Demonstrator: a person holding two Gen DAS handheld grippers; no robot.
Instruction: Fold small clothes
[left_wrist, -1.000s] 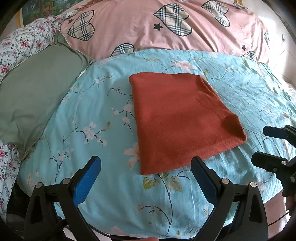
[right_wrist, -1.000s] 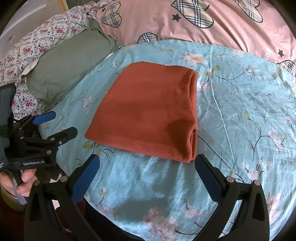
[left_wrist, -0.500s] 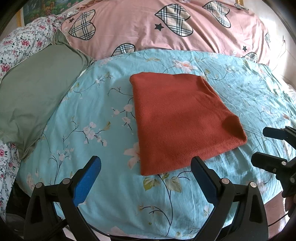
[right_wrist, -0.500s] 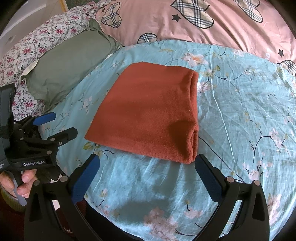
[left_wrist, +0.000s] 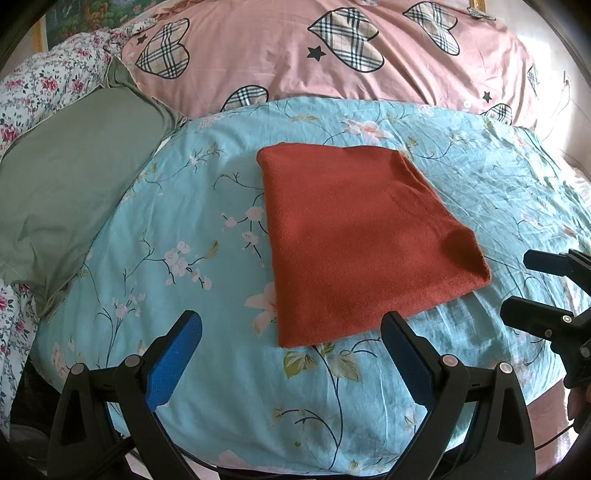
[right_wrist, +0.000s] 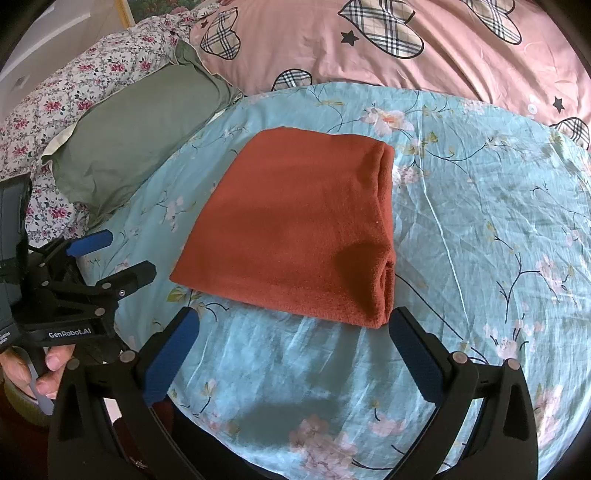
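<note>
Left wrist view: the folded rust-red garment (left_wrist: 365, 240) lies flat at the centre of the frame on the blue floral sheet (left_wrist: 192, 229) of the bed. Its near edge runs from lower centre up toward the right. The left gripper (left_wrist: 291, 332) fills the bottom of the frame with its jaws spread wide and nothing between them; the right-hand blue pad sits just in front of the garment's near edge, though contact cannot be told. A green pillow (left_wrist: 62, 184) lies at the left, a pink cover with plaid hearts (left_wrist: 332, 55) spans the top, and a flowered white fabric (left_wrist: 40, 85) shows at the upper left. The right gripper (left_wrist: 532, 288) enters at the right edge, jaws apart and empty, near the garment's right corner.

Right wrist view: the garment (right_wrist: 303, 229) sits at centre, its thick rolled fold along the right side. The right gripper (right_wrist: 291, 325) is at the bottom, jaws wide open and empty, just short of the near edge. The left gripper (right_wrist: 122, 254) shows at the left edge, jaws parted, held by a hand (right_wrist: 40, 373) at the lower left. The green pillow (right_wrist: 140, 133) lies at the upper left.
</note>
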